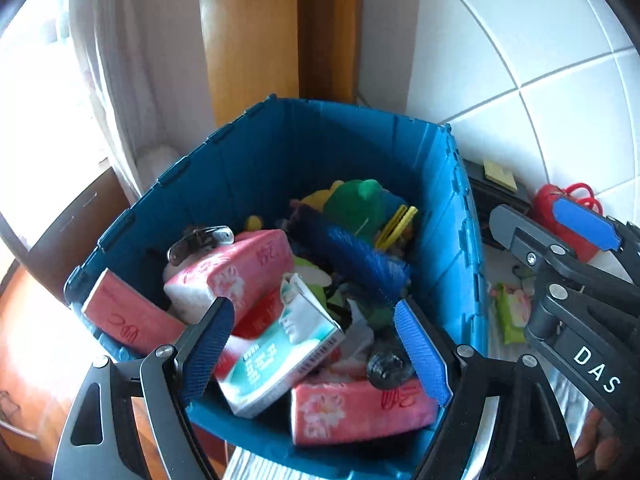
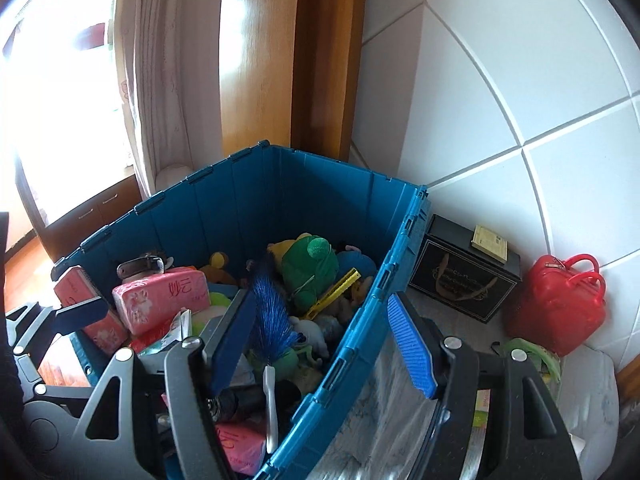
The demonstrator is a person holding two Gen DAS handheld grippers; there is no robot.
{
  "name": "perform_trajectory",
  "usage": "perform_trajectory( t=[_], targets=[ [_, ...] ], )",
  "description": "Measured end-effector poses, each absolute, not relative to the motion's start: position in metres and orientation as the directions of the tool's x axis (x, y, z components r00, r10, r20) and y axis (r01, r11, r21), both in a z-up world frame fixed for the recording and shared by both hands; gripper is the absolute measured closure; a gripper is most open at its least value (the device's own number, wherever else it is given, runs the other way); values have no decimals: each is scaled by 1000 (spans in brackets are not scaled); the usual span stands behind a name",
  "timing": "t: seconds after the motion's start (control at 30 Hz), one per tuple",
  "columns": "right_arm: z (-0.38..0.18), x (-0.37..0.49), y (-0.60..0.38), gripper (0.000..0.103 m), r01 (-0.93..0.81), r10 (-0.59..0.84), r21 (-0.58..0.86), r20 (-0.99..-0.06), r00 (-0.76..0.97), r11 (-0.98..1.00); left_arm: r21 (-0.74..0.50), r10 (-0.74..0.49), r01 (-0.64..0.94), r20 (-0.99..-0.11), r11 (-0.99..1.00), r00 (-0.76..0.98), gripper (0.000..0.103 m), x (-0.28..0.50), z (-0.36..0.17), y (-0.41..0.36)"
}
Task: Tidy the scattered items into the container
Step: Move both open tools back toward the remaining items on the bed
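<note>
The deep blue plastic crate (image 1: 256, 160) stands in the corner against the white tiled wall (image 1: 540, 40) and is already nearly full. Both grippers hang over its near edge. The left gripper (image 1: 314, 346) has its fingers wide apart and holds nothing; under it, inside the crate, lie a teal and white cardboard box (image 1: 288, 344) and several pink tissue packs (image 1: 352, 410). The right gripper (image 2: 324, 344) also has its fingers apart and empty; one finger is over the inside of the crate and the other is outside its right wall.

Some items are still outside, to the right of the crate: a small green wet-wipe pack (image 1: 511, 312), a red plastic handbag (image 2: 558, 304) and a black gift box (image 2: 466, 276).

I think the main risk is the height of the pile. A new item dropped on the loose packs may slide and fall back over the rim. Also the right gripper straddles the crate wall, so a careless move down could knock against it.

The right wrist view shows the handbag and the black box fully, and a blue feather brush with white handle (image 2: 270, 320) in the crate. The left wrist view shows the near packs much better, and the wet-wipe pack.
</note>
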State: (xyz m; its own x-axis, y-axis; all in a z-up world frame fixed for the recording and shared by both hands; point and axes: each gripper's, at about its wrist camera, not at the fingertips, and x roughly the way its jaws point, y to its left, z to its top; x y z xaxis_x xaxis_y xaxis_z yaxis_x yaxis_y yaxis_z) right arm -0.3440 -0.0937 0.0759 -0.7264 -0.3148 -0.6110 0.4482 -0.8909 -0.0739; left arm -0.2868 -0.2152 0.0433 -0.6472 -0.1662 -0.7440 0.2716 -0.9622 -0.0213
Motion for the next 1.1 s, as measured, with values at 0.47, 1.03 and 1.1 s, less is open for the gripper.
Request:
perform_trajectory(
  t=[0.47, 1.03, 1.1],
  targets=[
    [80, -298, 89, 6, 266, -236, 28, -552, -799, -964, 15, -73, 87, -697, -996, -713, 16, -274, 50, -55],
    [-28, -294, 321, 1, -150, 35, 98, -715, -698, -984, 56, 34, -155, -850, -986, -525, 16, -337, -67, 85],
    [-44, -294, 335, 1, -196, 68, 88, -740, -669, -977, 31, 58, -169, -864, -985, -500, 16, -350, -82, 86]
  ],
)
